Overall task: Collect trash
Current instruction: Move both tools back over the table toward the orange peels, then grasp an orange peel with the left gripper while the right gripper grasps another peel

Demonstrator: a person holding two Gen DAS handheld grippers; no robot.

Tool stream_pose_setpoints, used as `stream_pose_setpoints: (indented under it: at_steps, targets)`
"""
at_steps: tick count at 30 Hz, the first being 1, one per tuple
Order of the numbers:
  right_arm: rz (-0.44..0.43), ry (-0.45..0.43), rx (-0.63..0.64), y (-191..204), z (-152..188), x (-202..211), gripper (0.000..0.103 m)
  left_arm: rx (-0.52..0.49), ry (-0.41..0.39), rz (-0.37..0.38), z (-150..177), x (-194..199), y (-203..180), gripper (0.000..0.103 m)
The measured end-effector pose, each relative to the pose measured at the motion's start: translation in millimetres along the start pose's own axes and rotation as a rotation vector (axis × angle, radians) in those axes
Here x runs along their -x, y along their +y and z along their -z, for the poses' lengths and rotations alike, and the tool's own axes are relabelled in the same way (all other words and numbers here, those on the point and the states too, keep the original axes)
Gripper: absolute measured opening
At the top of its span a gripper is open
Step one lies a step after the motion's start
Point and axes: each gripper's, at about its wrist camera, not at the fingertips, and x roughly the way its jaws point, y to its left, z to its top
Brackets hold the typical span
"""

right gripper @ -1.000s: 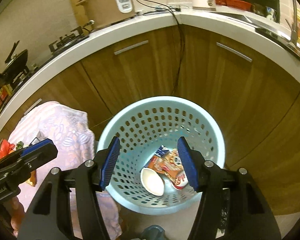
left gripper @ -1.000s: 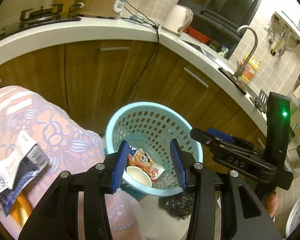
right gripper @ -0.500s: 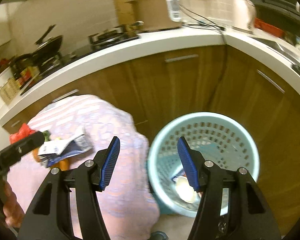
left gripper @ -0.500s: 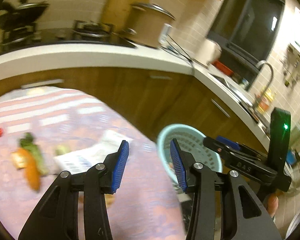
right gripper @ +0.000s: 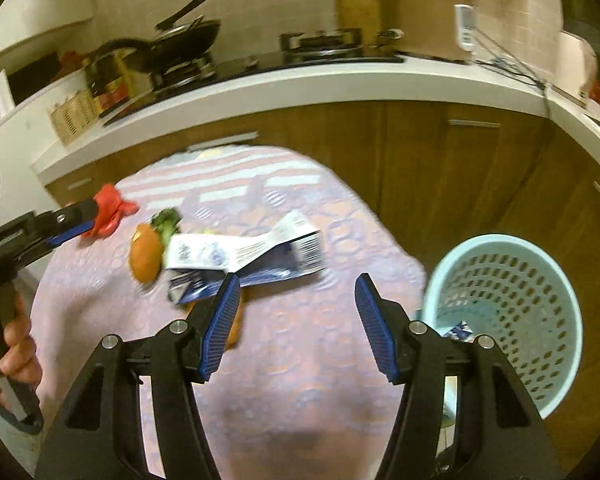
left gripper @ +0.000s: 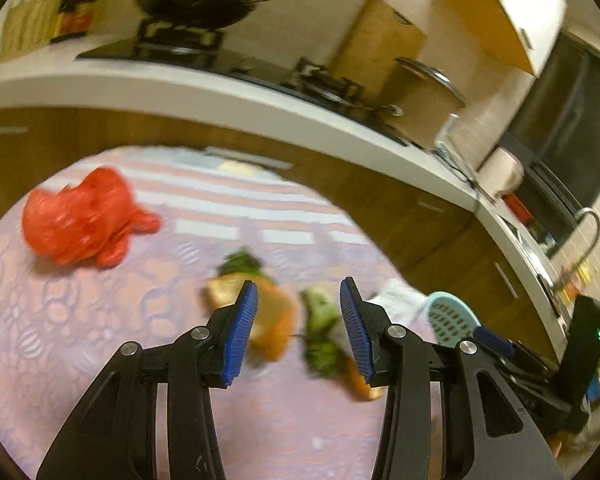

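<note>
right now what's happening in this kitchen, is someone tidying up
A person holding a gripper in each hand is clearing trash off a table with a pink patterned cloth. Both the left gripper and the right gripper are open and empty, above the table. On the cloth lie a flattened blue-and-white carton, a red plastic bag and orange and green food scraps. The light blue perforated waste basket stands beside the table with some packaging already in it.
</note>
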Motion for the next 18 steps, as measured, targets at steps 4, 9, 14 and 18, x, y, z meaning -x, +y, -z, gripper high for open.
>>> stream_pose_setpoints:
  at_steps: [4,9,14,18]
  targets:
    - [-0.022,0.021,0.033,17,5,-9,0.056,0.020,0.034,-0.010,6,-10,18,0.042]
    - [-0.038,0.037,0.062,31,11,-16,0.056,0.014,0.086,-0.001,13,-32,17,0.050]
    - [-0.034,0.047,0.082,36,15,-19,0.056,-0.003,0.118,-0.038,19,-56,9,0.049]
    - [-0.037,0.053,0.076,36,17,-24,0.056,-0.039,0.145,-0.086,23,-72,5,0.033]
